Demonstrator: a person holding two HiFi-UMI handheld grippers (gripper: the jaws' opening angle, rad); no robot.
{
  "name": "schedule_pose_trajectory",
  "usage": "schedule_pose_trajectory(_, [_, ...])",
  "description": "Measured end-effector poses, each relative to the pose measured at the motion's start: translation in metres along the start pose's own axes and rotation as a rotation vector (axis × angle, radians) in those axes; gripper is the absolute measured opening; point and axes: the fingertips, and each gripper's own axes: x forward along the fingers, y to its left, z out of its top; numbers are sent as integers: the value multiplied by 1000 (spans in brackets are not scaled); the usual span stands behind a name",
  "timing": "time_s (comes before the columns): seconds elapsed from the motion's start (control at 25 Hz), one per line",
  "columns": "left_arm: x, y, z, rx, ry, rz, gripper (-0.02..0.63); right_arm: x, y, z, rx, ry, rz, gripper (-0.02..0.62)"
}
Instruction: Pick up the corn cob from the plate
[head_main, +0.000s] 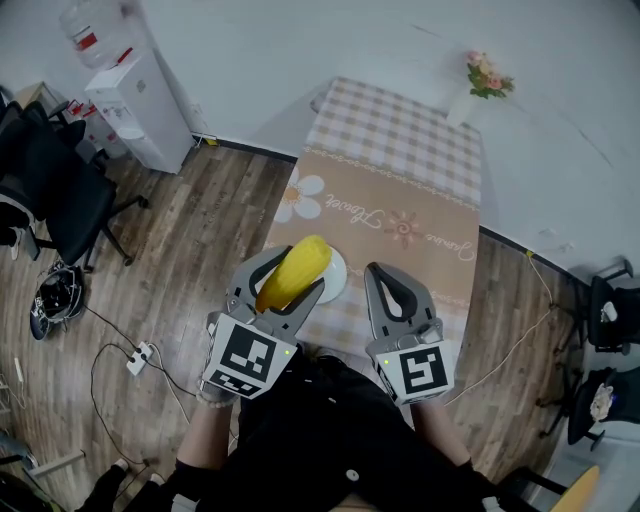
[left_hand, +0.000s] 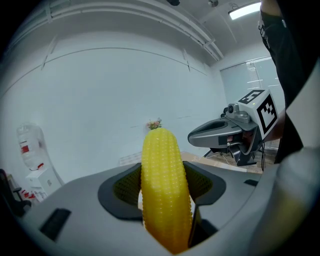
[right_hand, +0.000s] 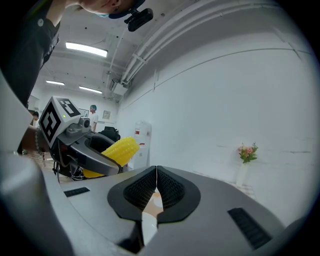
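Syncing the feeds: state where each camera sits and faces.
Head view: on the person's head, steeply down at table, plate, left tool, right tool; dark torso shows.
Left gripper view: on the left tool, along jaws shut on the corn cob; clothing at right.
Right gripper view: on the right tool, along shut empty jaws; clothing at left.
Shared: both gripper views show flowers.

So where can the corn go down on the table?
The beige flower-printed band beyond the round white plate is bare, and so is the checked cloth left of the white vase of pink flowers. The near end is crowded: plate, left gripper, right gripper.
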Motion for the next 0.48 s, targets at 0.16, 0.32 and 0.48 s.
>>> schedule_pose_trajectory(0.16, [0, -1, 1, -1, -5, -5, 259, 0, 1, 0, -3, 4, -1, 42])
schedule_pose_trajectory(0.32, [-1, -1, 4, 1, -12, -10, 259, 0, 3, -2, -8, 11, 6, 41])
schedule_pose_trajectory(0.48, [0, -3, 4, -8, -17, -18, 259, 0, 3, -3, -10, 16, 4, 41])
